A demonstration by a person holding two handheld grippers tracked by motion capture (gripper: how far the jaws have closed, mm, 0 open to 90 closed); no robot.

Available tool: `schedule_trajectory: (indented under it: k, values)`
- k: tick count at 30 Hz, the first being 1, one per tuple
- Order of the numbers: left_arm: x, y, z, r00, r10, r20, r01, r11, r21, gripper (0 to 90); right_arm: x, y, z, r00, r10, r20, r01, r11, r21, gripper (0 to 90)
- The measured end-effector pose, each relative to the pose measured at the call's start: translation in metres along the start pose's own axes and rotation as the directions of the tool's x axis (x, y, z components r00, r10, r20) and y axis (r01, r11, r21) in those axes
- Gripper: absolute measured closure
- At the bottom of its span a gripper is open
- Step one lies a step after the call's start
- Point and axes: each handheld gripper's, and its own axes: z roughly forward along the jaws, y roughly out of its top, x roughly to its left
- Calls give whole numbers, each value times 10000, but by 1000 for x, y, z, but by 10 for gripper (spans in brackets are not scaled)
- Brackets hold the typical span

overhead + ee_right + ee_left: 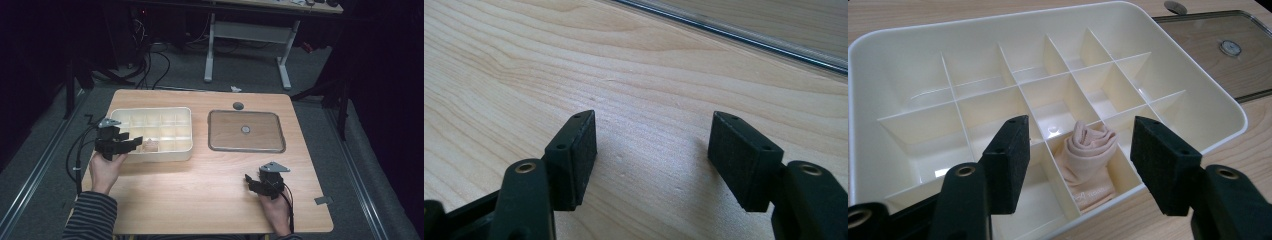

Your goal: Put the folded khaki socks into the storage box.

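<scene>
Left hand-held gripper point(1075, 160) hangs with jaws wide over the cream divided tray point(1218, 107); we note nothing held. Between its jaws, lower centre of the left gripper view, a rolled beige sock point(1090, 160) sits in a front-row compartment. Right hand-held gripper point(651, 160), likewise wide and empty, hovers over bare counter point(524, 60), lower right in the high view.

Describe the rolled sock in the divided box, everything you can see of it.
The rolled sock is pale pink-beige knit fabric, wound into a tight roll with spiral folds showing at its top end. Faint lettering shows near its lower end, too small to read. It lies tilted in one near-row compartment of the cream divided box, resting against the thin dividers. The left gripper hangs open just in front of it, jaws apart to either side, not touching it.
</scene>
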Motion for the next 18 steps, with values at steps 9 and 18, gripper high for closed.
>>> schedule_trajectory:
  k: [9, 18]
  values:
    - [-3, -3, -10, 9999, 110, -13, -110, 9999, -66, 398, 0, 0, 0, 10000, -3, -3, 3, 10000, 4, 361]
    - [-2, -10, -16, 9999, -122, 115, 125, 9996, -241, 375, 0, 0, 0, 10000, -4, -1, 4, 10000, 0, 361]
